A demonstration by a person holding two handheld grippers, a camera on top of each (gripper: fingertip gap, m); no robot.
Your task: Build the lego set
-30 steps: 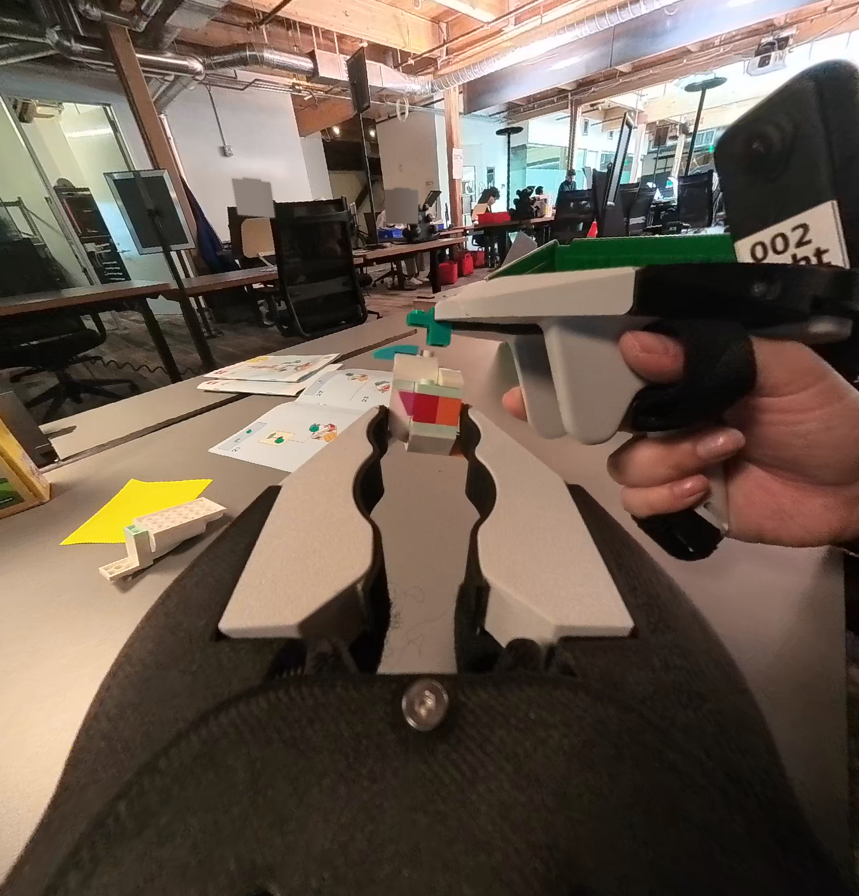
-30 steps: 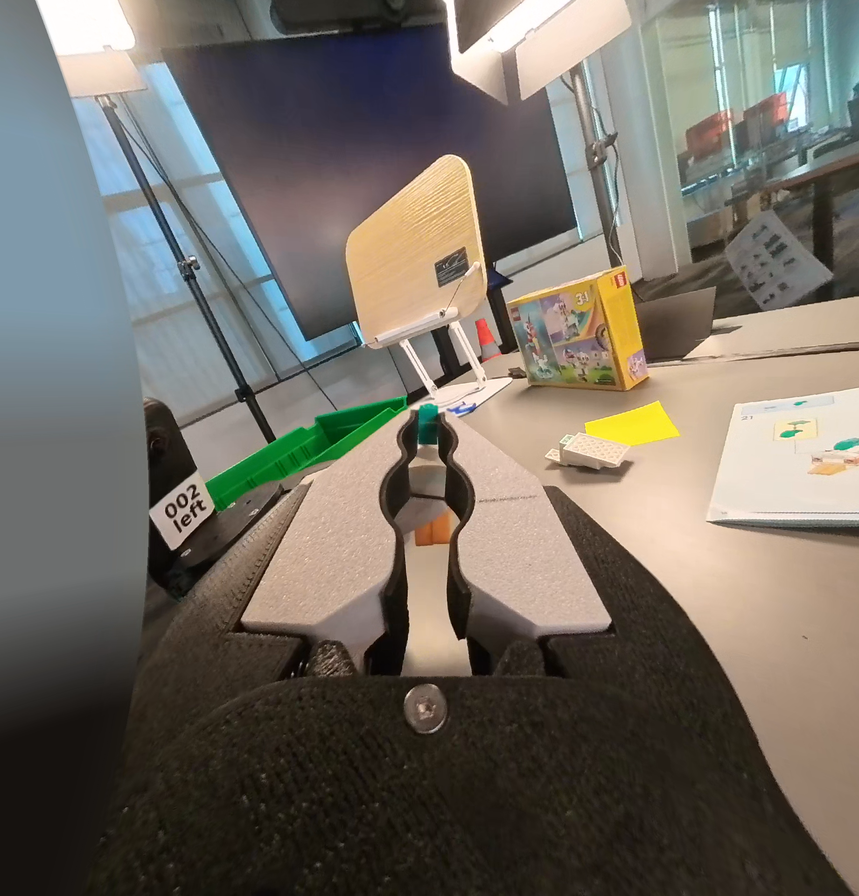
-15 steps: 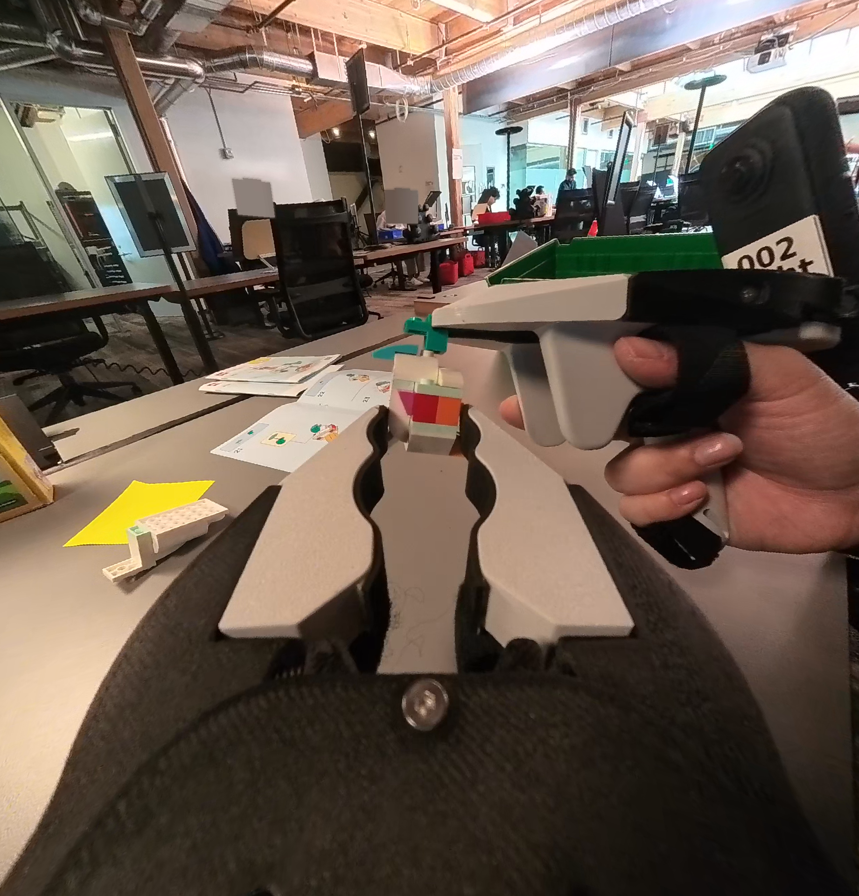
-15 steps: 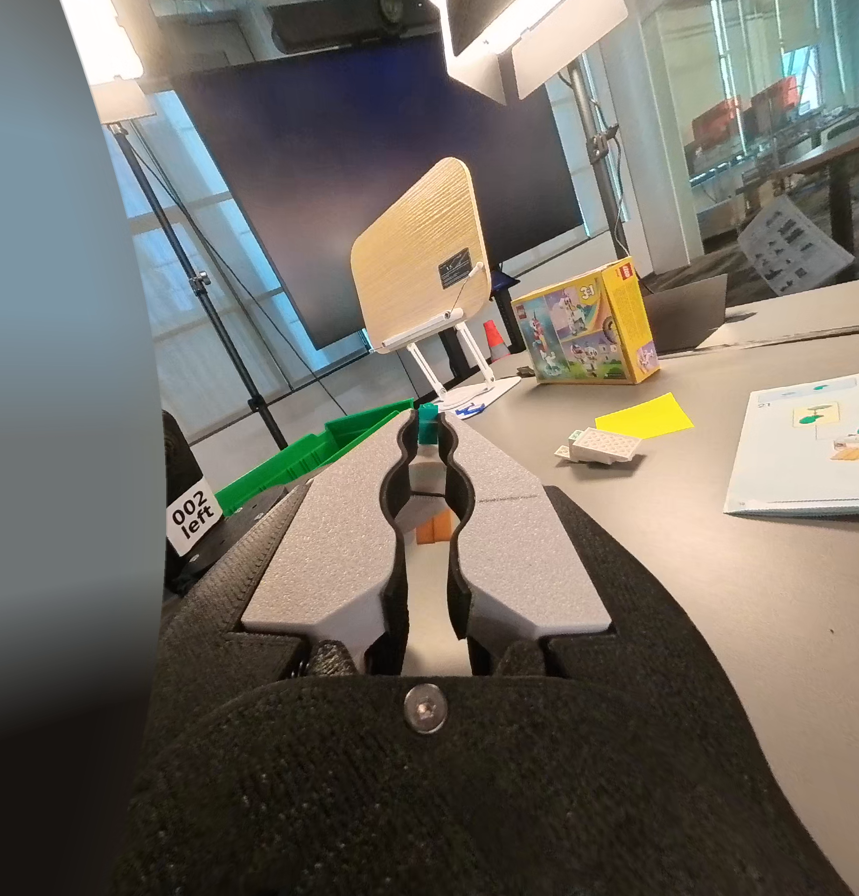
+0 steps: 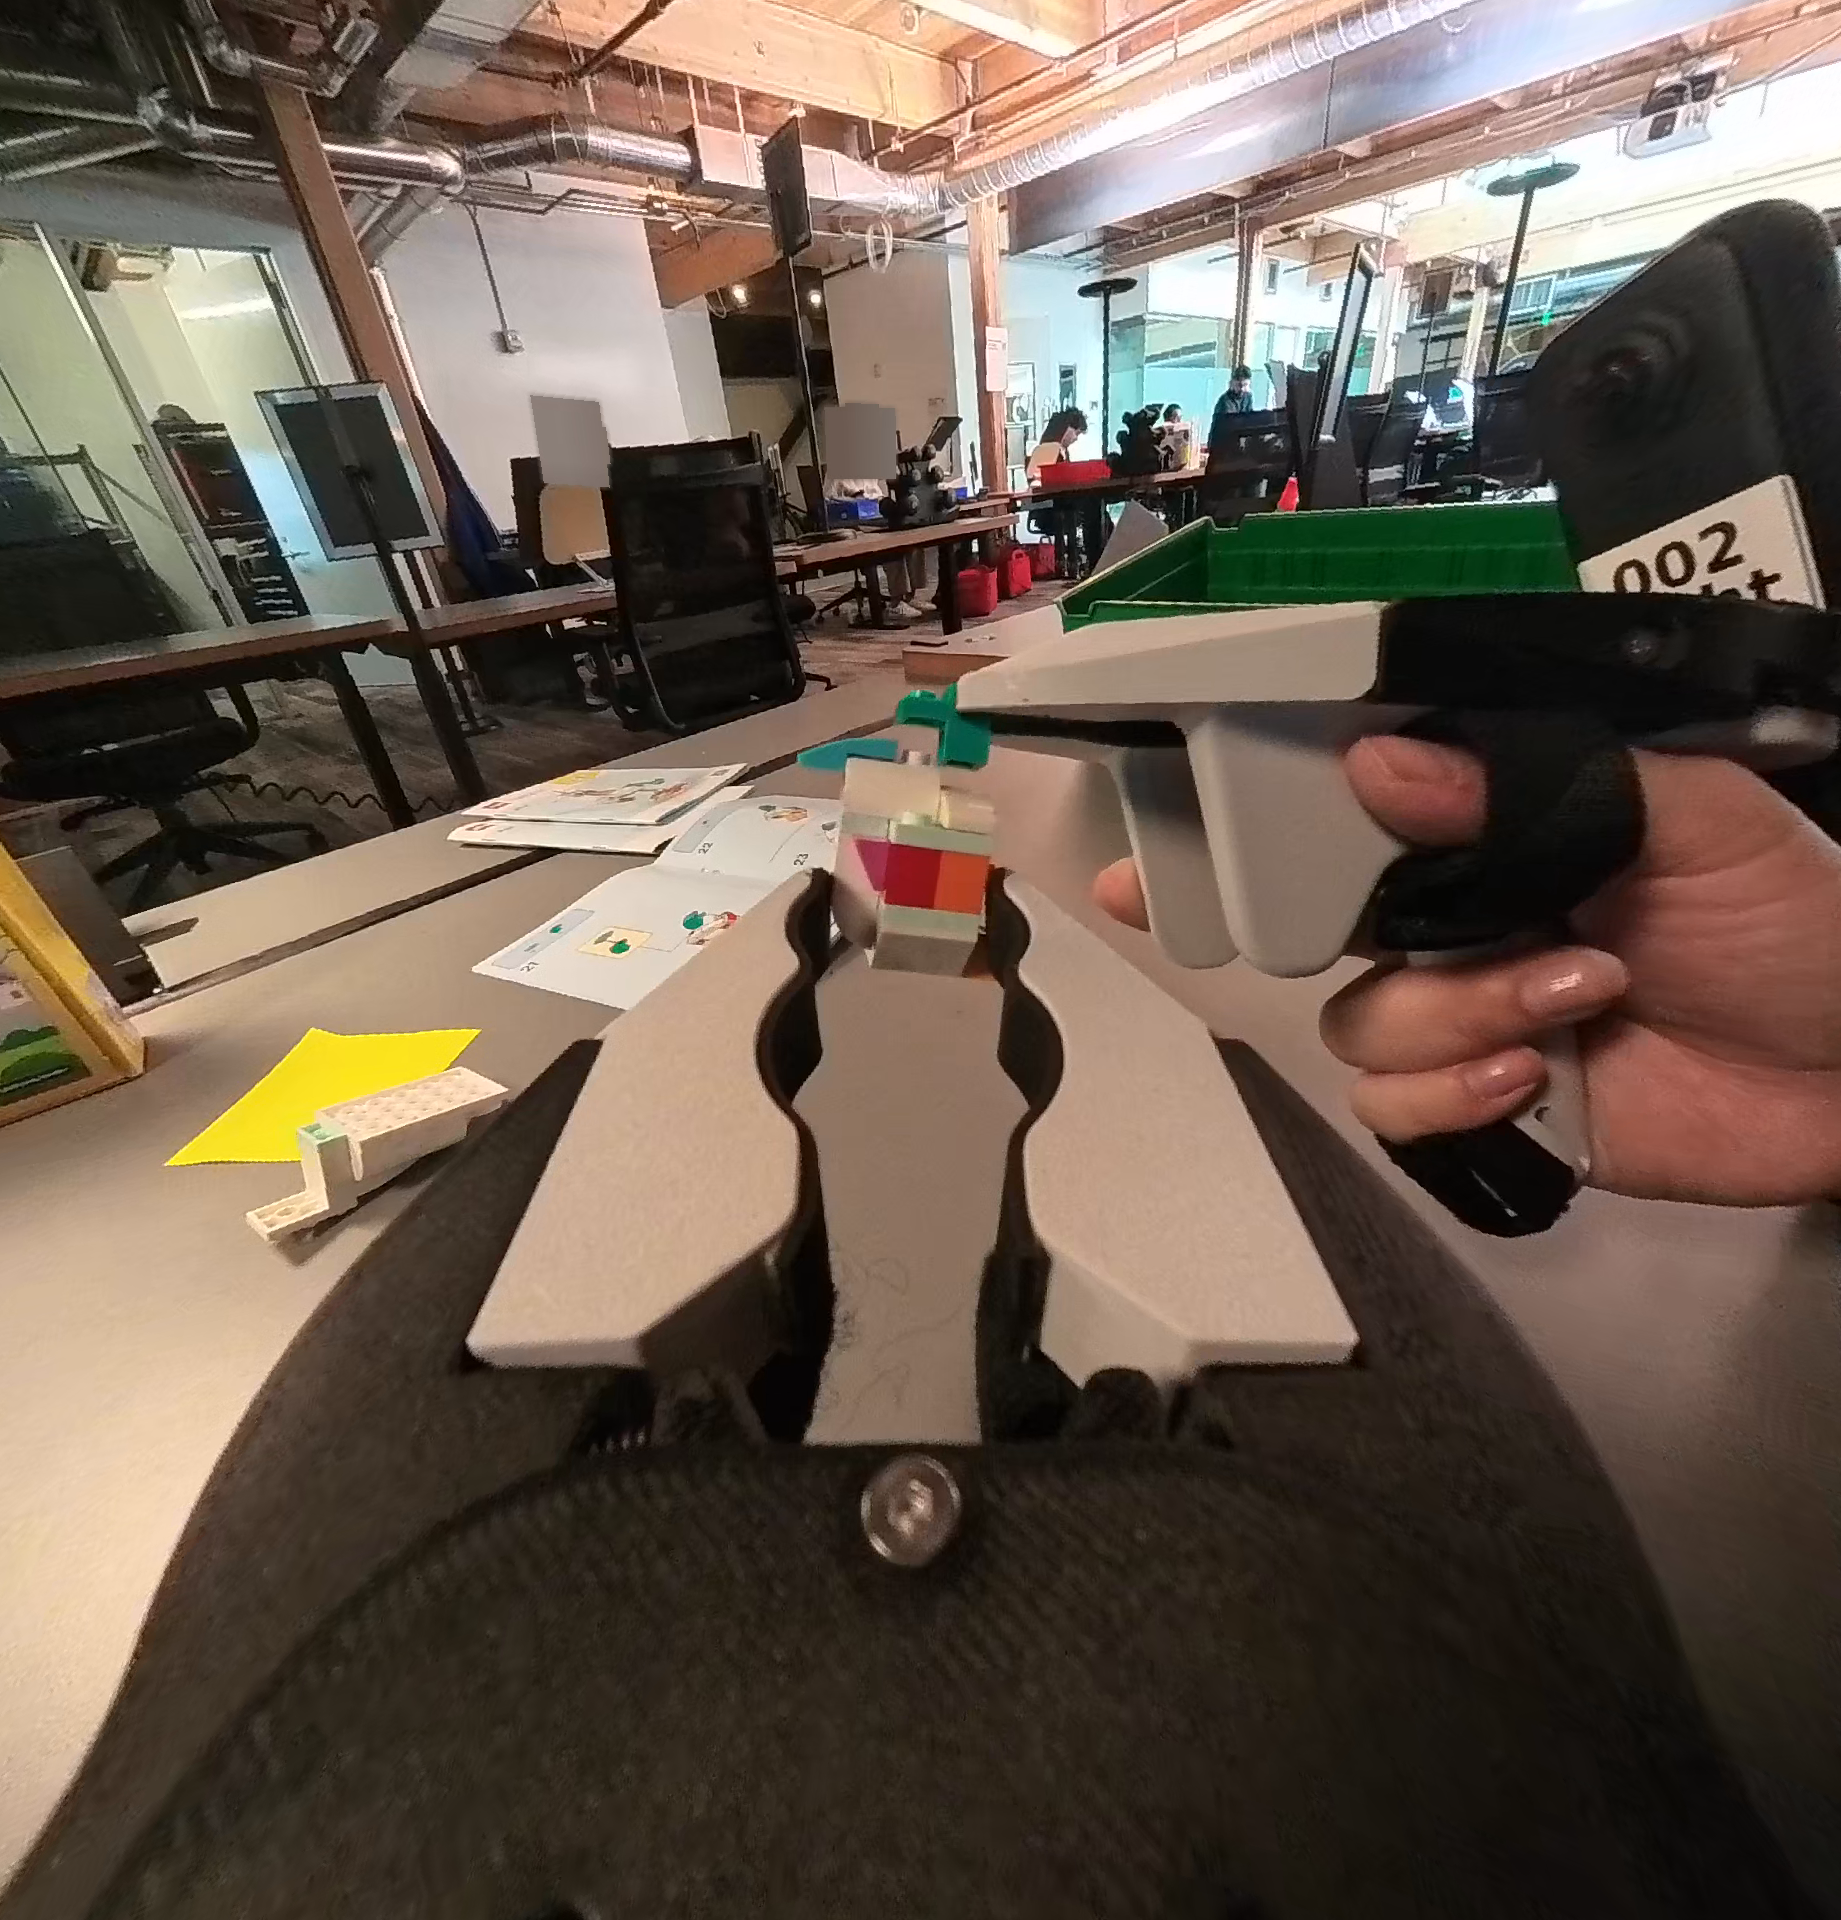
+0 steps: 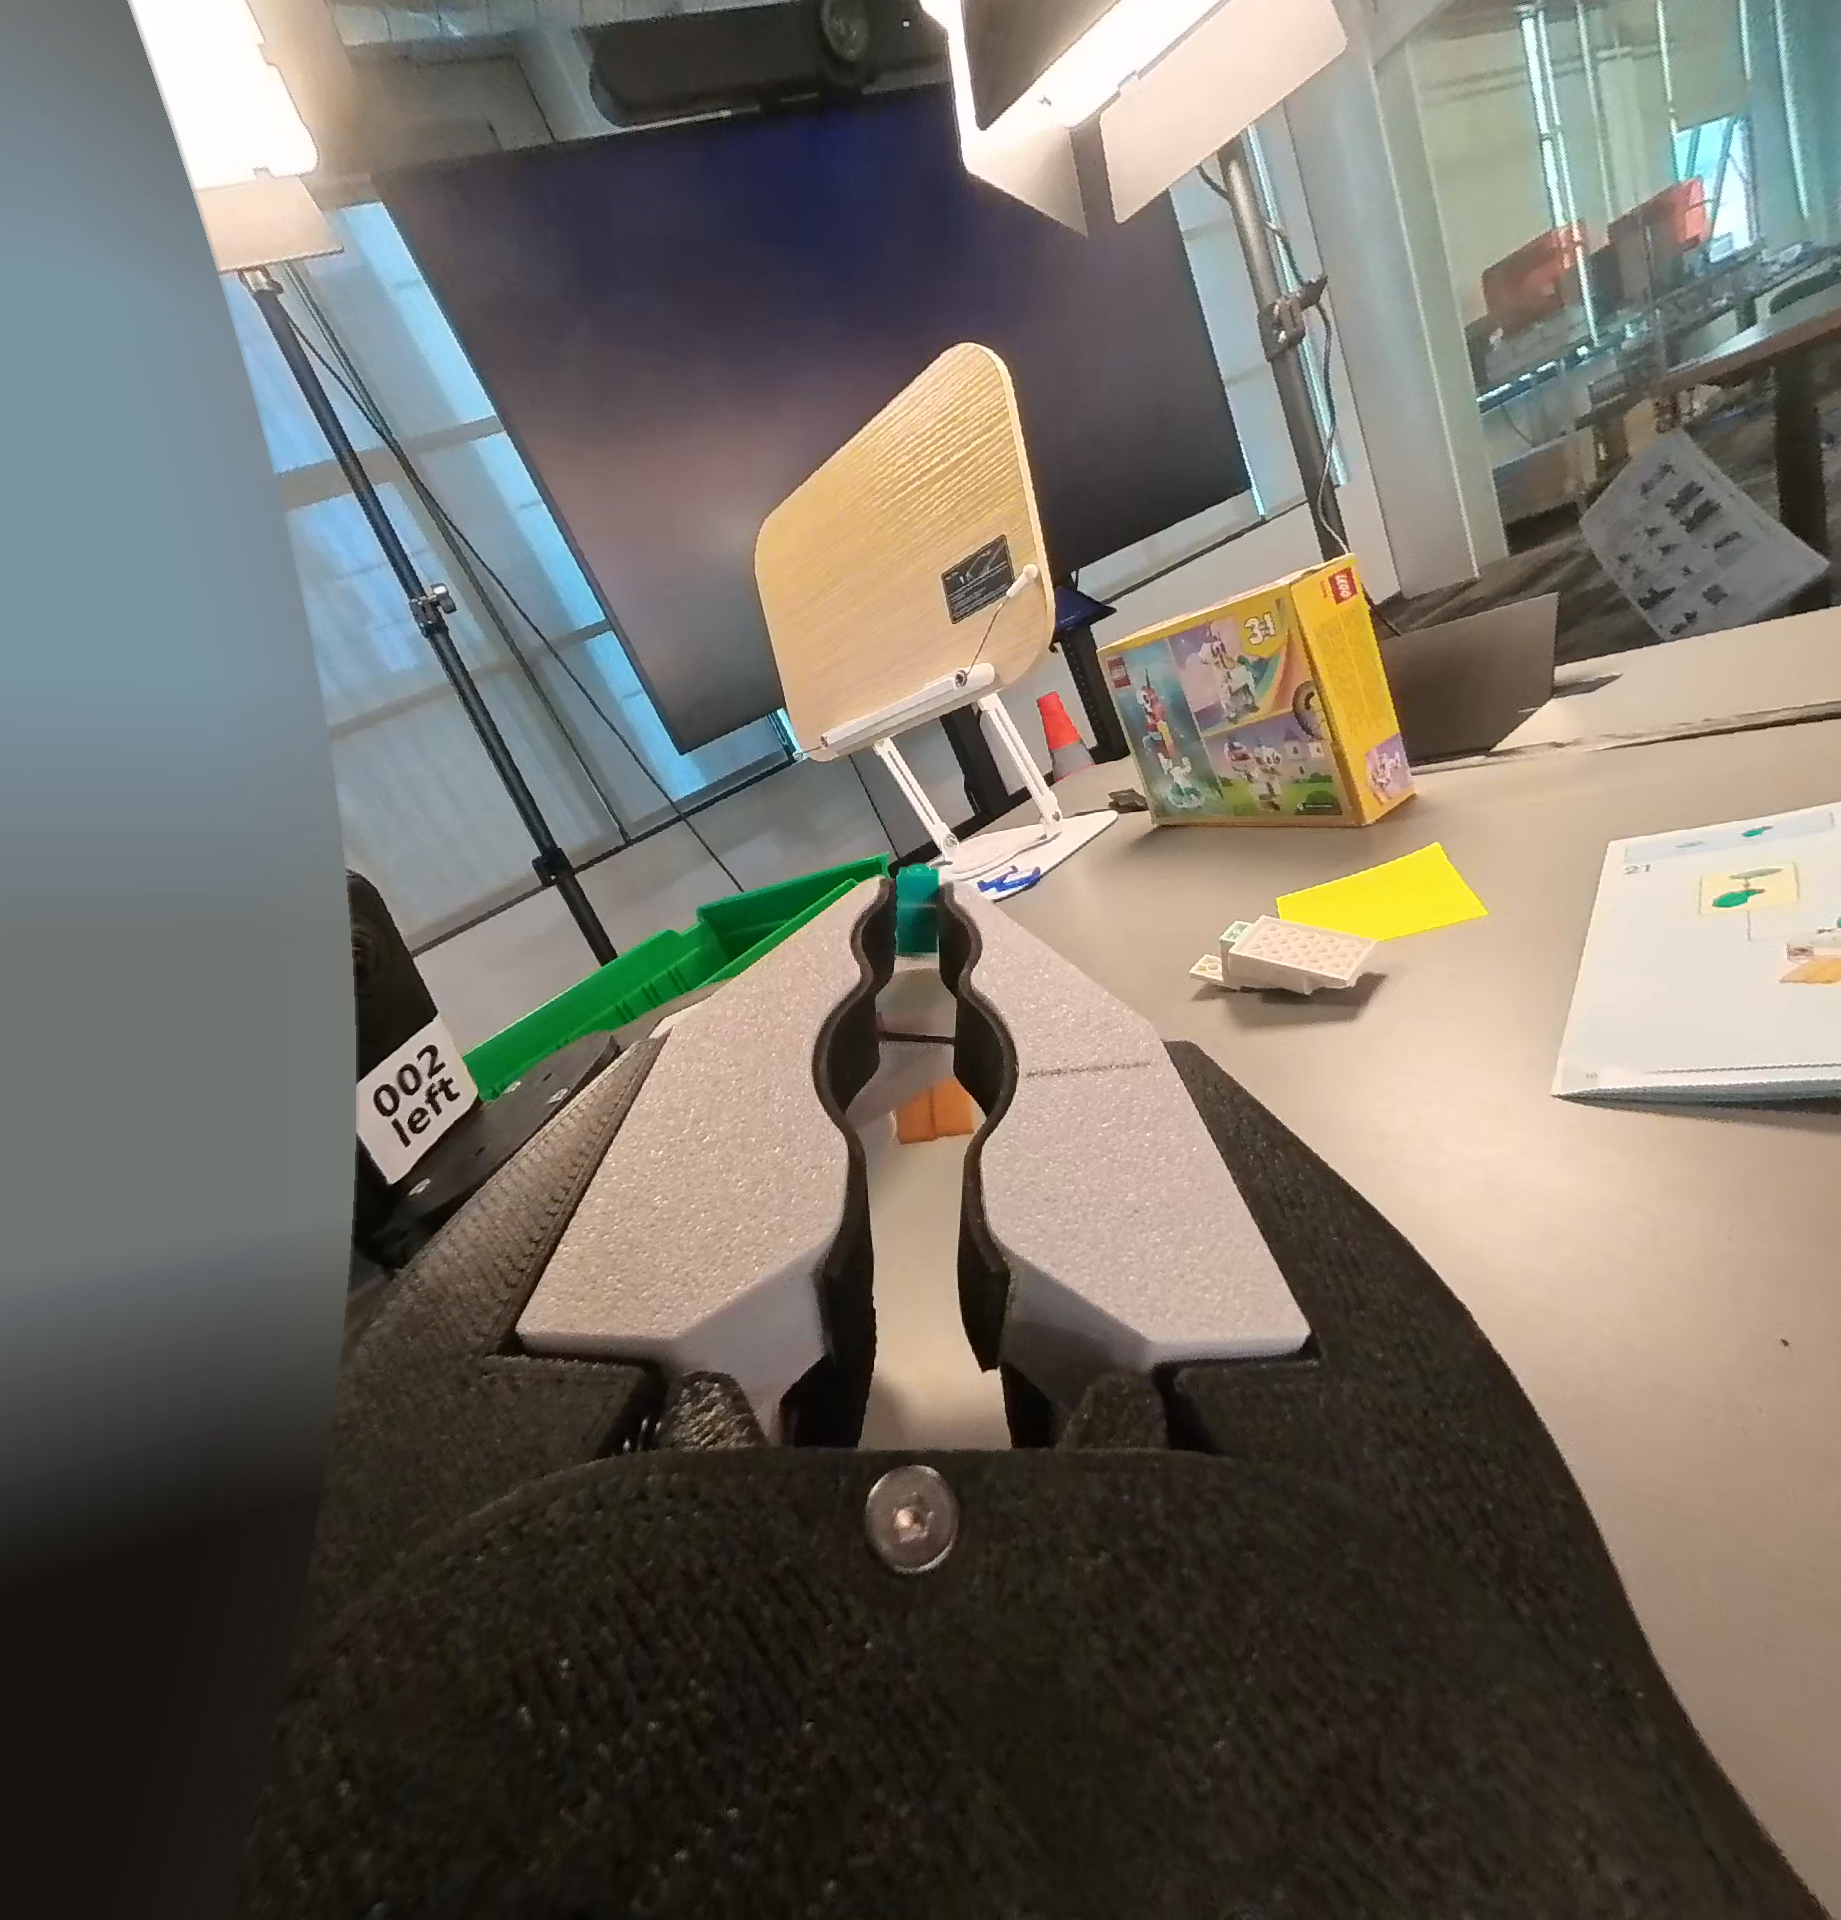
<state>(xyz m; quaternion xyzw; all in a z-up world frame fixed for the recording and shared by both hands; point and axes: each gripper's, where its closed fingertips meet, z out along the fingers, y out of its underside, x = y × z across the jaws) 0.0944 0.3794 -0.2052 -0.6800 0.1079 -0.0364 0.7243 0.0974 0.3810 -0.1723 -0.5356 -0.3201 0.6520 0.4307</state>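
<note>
left claw (image 5: 911, 914) grips upright block stack (image 5: 921, 878)

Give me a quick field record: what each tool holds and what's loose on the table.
left tool: shut on multicoloured brick assembly
right tool: shut on teal piece, held at the assembly's top
loose on table: white brick sub-build, beside yellow paper
instructions: open booklet
other: yellow set box, green bin

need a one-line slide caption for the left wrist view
Left gripper holds a small multicoloured brick block above the table while the right gripper brings a teal piece onto its top.
</note>
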